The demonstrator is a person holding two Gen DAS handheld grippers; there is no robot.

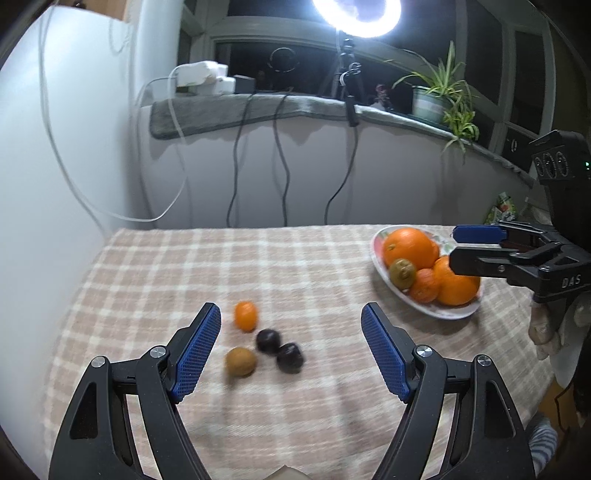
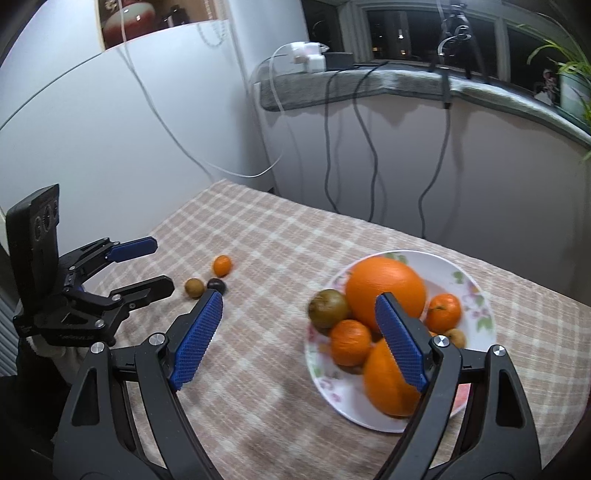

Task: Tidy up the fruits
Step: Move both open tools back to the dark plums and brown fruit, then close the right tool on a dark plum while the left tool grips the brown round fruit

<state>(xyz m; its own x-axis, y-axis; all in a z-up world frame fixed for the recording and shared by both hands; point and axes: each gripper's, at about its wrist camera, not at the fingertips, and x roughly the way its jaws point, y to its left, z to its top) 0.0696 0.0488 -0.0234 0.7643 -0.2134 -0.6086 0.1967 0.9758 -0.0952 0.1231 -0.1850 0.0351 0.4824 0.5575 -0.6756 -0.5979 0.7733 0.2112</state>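
Observation:
A white floral plate [image 1: 458, 313] [image 2: 467, 275] on the checked tablecloth holds two large oranges [image 1: 409, 246] [image 2: 386, 288], small mandarins [image 2: 350, 341] and a green-brown fruit [image 1: 402, 272] [image 2: 328, 307]. Loose on the cloth lie a small orange fruit [image 1: 245, 315] [image 2: 222, 265], a brown fruit [image 1: 241, 362] [image 2: 194, 287] and two dark fruits [image 1: 268, 341] [image 1: 290, 357]; only one dark fruit [image 2: 216, 284] shows in the right wrist view. My left gripper [image 1: 291, 325] [image 2: 155, 264] is open and empty, just short of the loose fruits. My right gripper [image 2: 300, 312] [image 1: 456, 245] is open and empty above the plate's near side.
The checked tablecloth [image 1: 295, 258] covers the table, which ends at a white wall on the left. Cables [image 1: 236, 166] hang from a grey sill behind. A ring light on a tripod [image 1: 356, 14] and a potted plant [image 1: 436, 96] stand on the sill.

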